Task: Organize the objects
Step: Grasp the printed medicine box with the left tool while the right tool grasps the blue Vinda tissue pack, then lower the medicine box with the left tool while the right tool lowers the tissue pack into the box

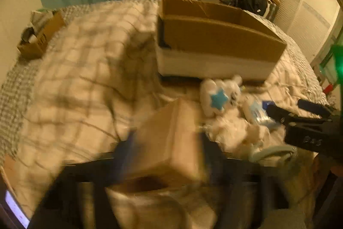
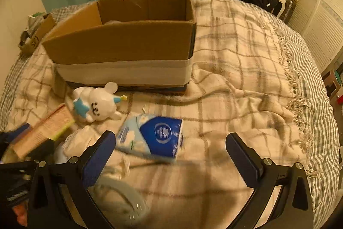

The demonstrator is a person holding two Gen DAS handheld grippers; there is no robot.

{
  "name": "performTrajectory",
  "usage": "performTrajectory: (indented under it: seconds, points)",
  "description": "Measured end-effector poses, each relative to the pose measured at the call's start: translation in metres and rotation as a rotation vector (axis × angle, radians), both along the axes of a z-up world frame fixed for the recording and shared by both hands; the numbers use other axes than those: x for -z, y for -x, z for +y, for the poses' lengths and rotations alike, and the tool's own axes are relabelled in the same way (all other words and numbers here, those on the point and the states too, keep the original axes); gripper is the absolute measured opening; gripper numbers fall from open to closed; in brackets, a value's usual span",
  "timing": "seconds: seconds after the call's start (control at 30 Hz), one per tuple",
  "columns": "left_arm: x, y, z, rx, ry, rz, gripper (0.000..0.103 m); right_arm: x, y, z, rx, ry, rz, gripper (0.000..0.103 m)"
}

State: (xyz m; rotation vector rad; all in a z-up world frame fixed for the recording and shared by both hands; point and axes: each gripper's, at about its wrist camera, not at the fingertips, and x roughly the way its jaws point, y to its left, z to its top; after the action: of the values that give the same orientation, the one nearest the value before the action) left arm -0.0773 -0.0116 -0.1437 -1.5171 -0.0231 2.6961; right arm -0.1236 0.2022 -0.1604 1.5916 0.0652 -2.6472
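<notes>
My left gripper (image 1: 167, 138) is shut on a small tan box (image 1: 169, 141) and holds it above the bed; the box also shows at the left of the right wrist view (image 2: 45, 128). My right gripper (image 2: 171, 143) is open and empty, just short of a blue and white tissue pack (image 2: 154, 134) lying on the blanket. A white plush toy with a blue star (image 2: 96, 102) lies before the large open cardboard box (image 2: 122, 44). In the left wrist view the plush (image 1: 218, 96), the big box (image 1: 214, 40) and the right gripper (image 1: 300, 111) show.
A plaid blanket (image 2: 235, 78) covers the bed. White cloth (image 1: 231, 128) and a pale cable or strap (image 1: 272, 151) lie near the plush. A small cardboard box (image 1: 40, 35) sits at the bed's far left. Furniture and curtains stand behind.
</notes>
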Motion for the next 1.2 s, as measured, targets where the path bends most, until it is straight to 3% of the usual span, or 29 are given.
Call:
performTrajectory:
  seconds: [0.1, 0.3, 0.5, 0.53, 0.83, 1.2]
  points:
    - [0.001, 0.006, -0.008, -0.007, -0.011, -0.009, 0.047, 0.014, 0.01, -0.005, -0.005, 0.009, -0.047, 0.103]
    - [0.032, 0.013, -0.017, -0.017, -0.002, -0.1, 0.047, 0.03, 0.012, -0.006, -0.019, 0.028, -0.098, 0.102]
    - [0.053, 0.015, -0.027, -0.052, -0.014, -0.169, 0.048, 0.032, 0.006, -0.011, -0.045, 0.032, -0.104, 0.075]
    - [0.052, 0.014, -0.026, -0.048, -0.013, -0.16, 0.042, 0.03, 0.004, -0.011, -0.043, 0.028, -0.092, 0.075]
    - [0.015, -0.007, -0.014, -0.003, 0.005, -0.049, 0.036, -0.01, -0.023, 0.003, -0.017, 0.071, 0.032, 0.074]
    - [-0.067, -0.03, 0.001, 0.045, -0.044, 0.104, 0.036, -0.09, -0.067, -0.007, -0.082, 0.097, 0.189, 0.074]
